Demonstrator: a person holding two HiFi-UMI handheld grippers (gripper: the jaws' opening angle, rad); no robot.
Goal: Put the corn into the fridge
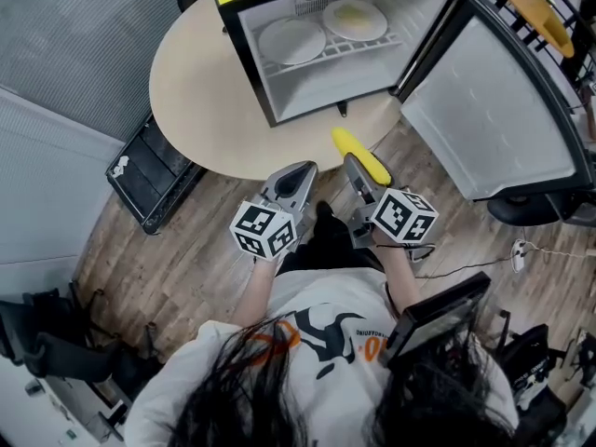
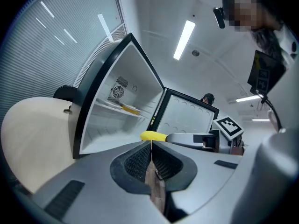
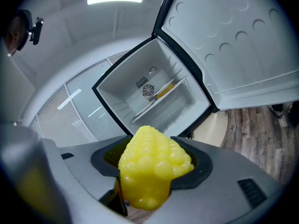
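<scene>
A yellow corn cob (image 1: 361,155) sticks out of my right gripper (image 1: 355,169), which is shut on it; up close the corn (image 3: 150,164) fills the space between the jaws. The small fridge (image 1: 335,40) lies open on the round table (image 1: 200,91), its door (image 1: 489,110) swung to the right. Inside, two plates (image 1: 321,28) rest on a wire shelf. My left gripper (image 1: 296,177) is shut with nothing in it, beside the right one. From the left gripper view the corn (image 2: 153,136) shows past the closed jaws, with the fridge (image 2: 119,111) behind.
A dark flat case (image 1: 154,175) lies on the wooden floor left of the table. Cables and a chair base (image 1: 531,208) sit at the right. A tablet-like screen (image 1: 438,315) hangs near the person's right side. Both grippers hover just off the table's near edge.
</scene>
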